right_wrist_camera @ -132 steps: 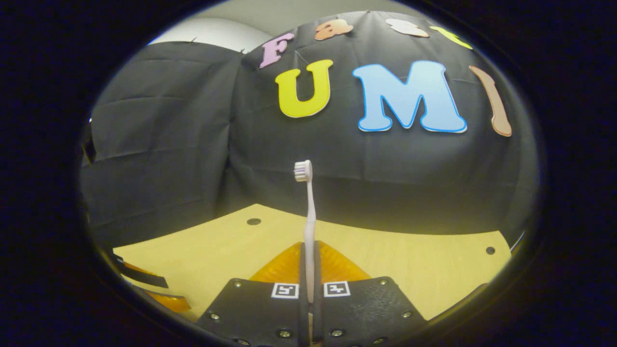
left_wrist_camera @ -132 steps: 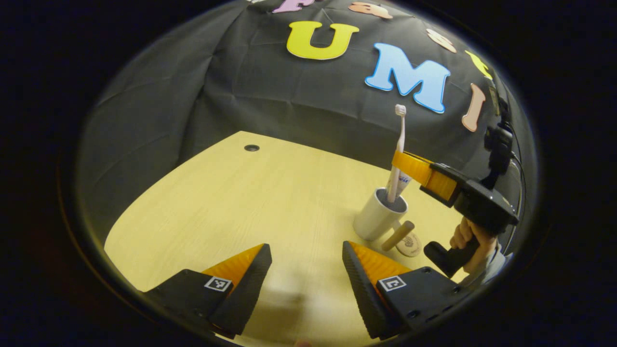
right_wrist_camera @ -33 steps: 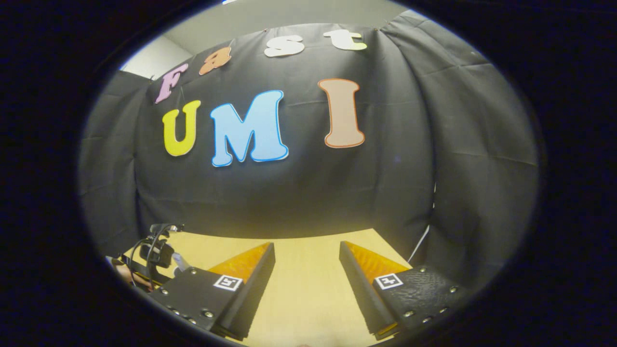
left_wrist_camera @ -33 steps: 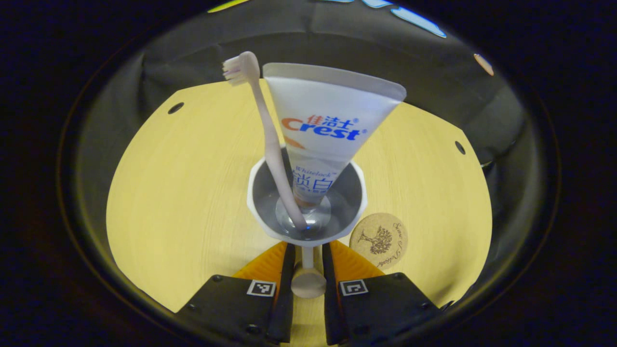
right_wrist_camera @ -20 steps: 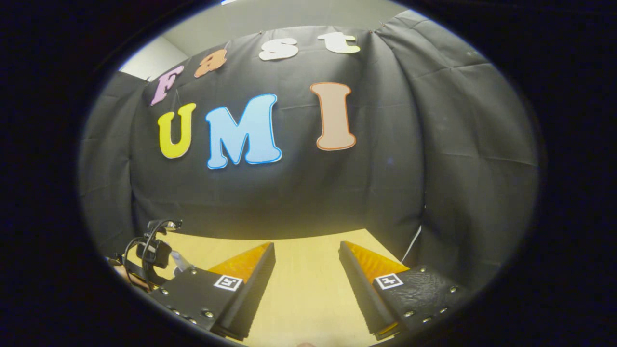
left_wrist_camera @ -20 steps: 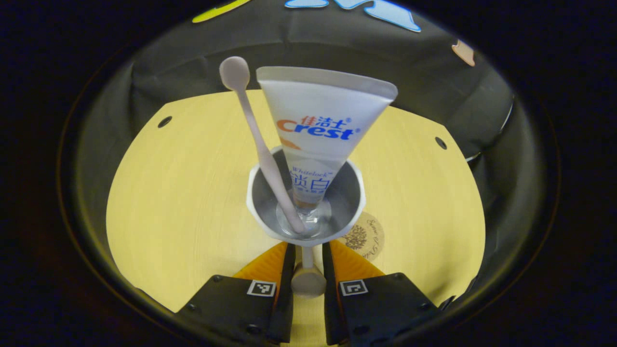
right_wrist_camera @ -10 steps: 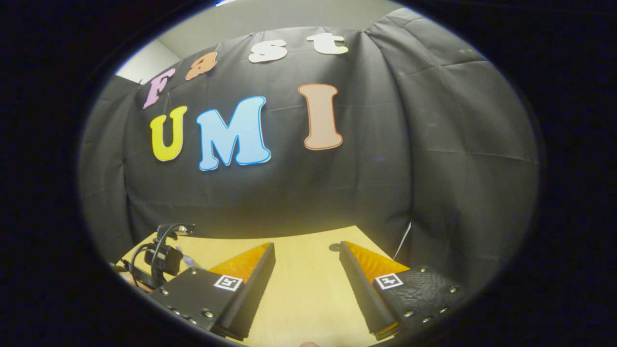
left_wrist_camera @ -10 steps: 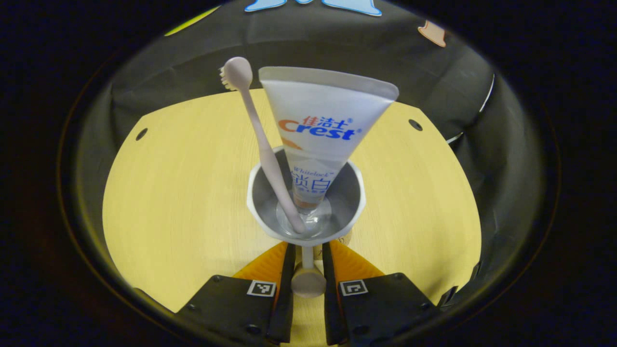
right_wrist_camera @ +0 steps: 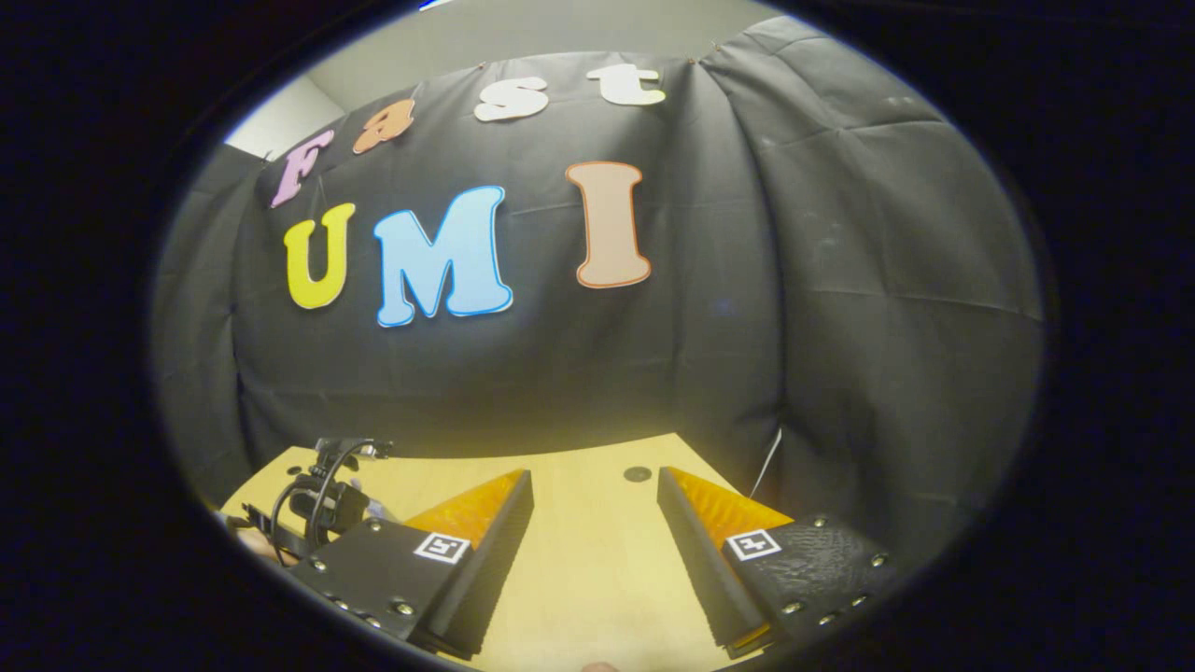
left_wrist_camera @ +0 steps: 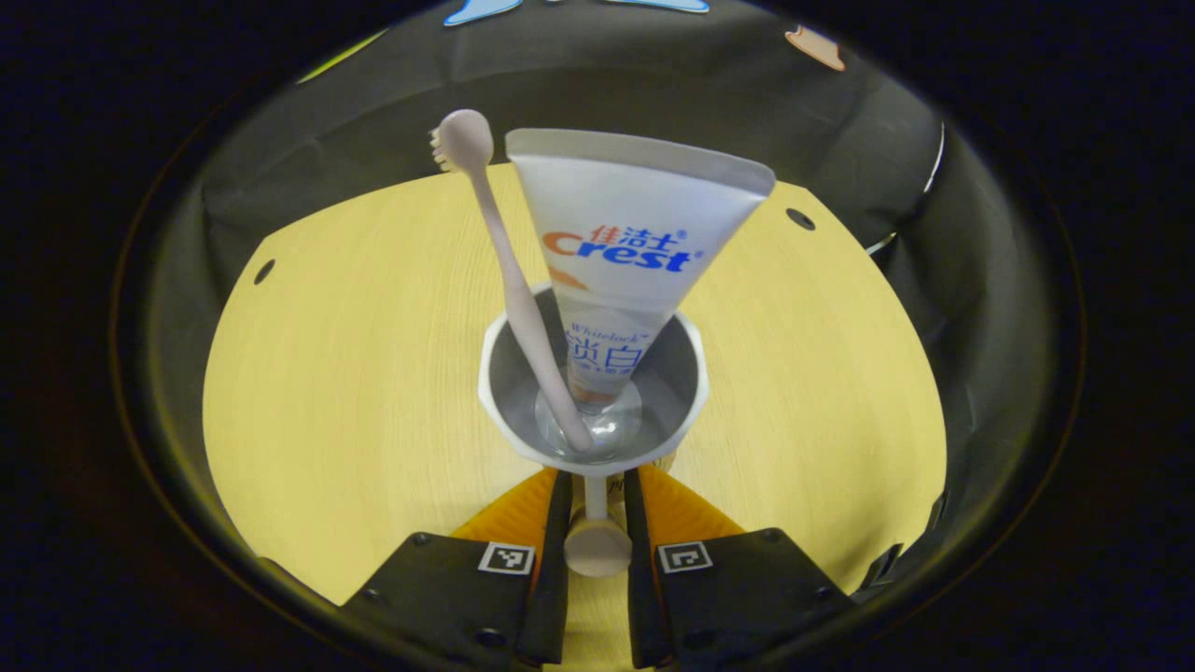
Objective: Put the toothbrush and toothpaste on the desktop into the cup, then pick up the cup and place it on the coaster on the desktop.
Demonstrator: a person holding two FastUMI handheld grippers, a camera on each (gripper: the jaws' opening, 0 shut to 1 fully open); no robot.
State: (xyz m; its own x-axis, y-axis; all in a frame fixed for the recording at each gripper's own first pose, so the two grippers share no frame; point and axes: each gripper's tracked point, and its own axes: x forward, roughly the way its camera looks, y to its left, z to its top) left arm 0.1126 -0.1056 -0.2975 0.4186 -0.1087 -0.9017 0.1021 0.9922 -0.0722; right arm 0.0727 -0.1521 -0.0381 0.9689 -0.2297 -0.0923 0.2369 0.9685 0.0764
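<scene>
Two items, toothbrush [left_wrist_camera: 504, 271] and toothpaste [left_wrist_camera: 624, 252], upright in cup [left_wrist_camera: 686, 392] over desk [left_wrist_camera: 355, 373]. Left gripper [left_wrist_camera: 595, 509] clamped on cup handle [left_wrist_camera: 595, 546]. Right gripper [right_wrist_camera: 595, 541] spread apart, holding nothing.

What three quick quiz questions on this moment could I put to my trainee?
1. True or false: the pale pink plastic toothbrush and the white toothpaste tube both stand inside the white ceramic cup.
2. Which part of the cup does the left gripper grip?
A. its rim
B. its handle
C. its base
3. Fill in: the right gripper, over the yellow wooden desktop, has its fingers ____ with nothing between them.

Key: 1 true; 2 B, the fingers are closed on the handle; 3 apart.
</scene>
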